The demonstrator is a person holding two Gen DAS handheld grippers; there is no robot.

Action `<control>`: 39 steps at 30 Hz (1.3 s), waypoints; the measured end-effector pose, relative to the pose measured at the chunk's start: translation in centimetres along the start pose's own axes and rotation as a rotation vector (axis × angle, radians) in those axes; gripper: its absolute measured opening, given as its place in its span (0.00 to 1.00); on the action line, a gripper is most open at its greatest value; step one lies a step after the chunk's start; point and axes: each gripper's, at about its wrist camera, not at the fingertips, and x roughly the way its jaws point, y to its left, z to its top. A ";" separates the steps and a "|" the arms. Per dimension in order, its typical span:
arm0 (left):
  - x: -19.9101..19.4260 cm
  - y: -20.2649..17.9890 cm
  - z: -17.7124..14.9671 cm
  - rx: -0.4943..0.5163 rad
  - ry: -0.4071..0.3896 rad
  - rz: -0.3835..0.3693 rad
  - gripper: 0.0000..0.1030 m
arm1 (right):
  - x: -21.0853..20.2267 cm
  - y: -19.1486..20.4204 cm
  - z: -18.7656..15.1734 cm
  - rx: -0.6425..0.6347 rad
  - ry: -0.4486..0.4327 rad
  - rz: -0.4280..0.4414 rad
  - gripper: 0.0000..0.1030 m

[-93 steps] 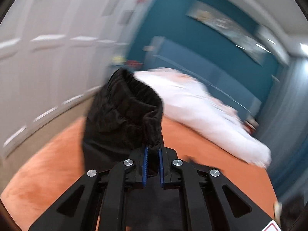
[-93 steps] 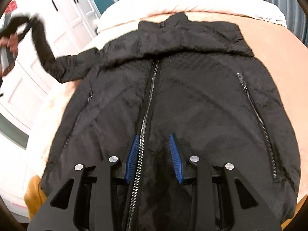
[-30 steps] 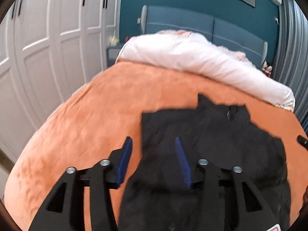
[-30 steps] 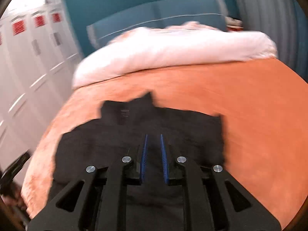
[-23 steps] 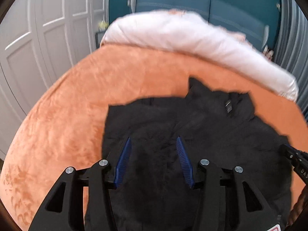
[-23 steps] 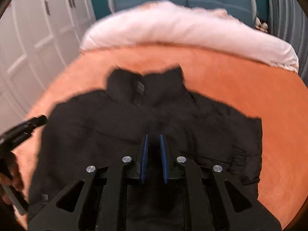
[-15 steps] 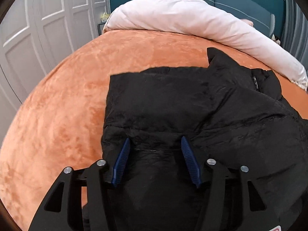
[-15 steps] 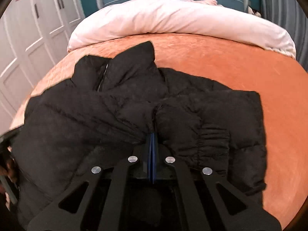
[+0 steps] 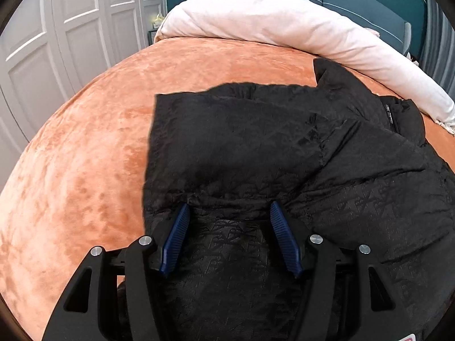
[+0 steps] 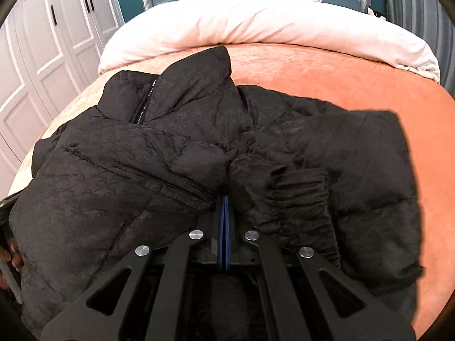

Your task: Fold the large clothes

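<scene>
Orange bedspread under one black jacket, one white duvet beyond its collar, your left gripper spread apart over the jacket, your right gripper pinched together on jacket fabric beside one gathered cuff

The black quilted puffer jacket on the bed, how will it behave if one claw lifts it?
The black quilted puffer jacket will probably sag and unfold, since it lies in soft creases. Its puffy padding suggests lightness for its bulk. The sheeny fabric may slip from the right claw.

Spread left tongs over jacket (black)
</scene>
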 end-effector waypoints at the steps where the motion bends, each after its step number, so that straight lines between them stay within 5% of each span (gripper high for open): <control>1: -1.2 0.6 0.0 -0.014 0.011 0.013 0.58 | -1.6 0.0 0.1 0.021 0.028 -0.016 0.00; 4: -5.7 2.6 -1.1 -0.046 0.031 -0.044 0.62 | -8.9 -0.7 -1.6 0.051 0.006 -0.013 0.28; 6: -10.3 4.9 -3.4 -0.059 0.041 -0.110 0.72 | -15.0 -1.7 -4.7 0.048 -0.049 -0.016 0.62; 11: -19.3 11.5 -12.4 -0.149 0.116 -0.181 0.81 | -26.2 -6.5 -16.3 0.117 0.030 -0.051 0.70; 16: -21.3 15.1 -20.2 -0.294 0.253 -0.219 0.81 | -30.5 -10.9 -26.7 0.375 0.165 -0.028 0.71; 20: -20.8 14.3 -23.5 -0.394 0.326 -0.287 0.81 | -29.1 -10.4 -29.5 0.429 0.240 -0.011 0.71; 24: -20.9 12.8 -24.1 -0.348 0.302 -0.270 0.81 | -27.4 -8.8 -29.8 0.473 0.255 0.069 0.74; 28: -20.7 11.5 -23.8 -0.343 0.315 -0.309 0.69 | -27.0 -8.4 -29.9 0.541 0.235 0.127 0.72; 31: -20.9 10.5 -23.3 -0.279 0.300 -0.314 0.41 | -27.3 -8.3 -29.8 0.556 0.226 0.162 0.48; 33: -21.6 10.4 -23.0 -0.255 0.285 -0.325 0.16 | -27.5 -7.8 -29.2 0.529 0.228 0.163 0.19; 39: -26.9 10.2 -21.2 -0.174 0.194 -0.360 0.08 | -31.9 -6.3 -26.7 0.406 0.172 0.209 0.07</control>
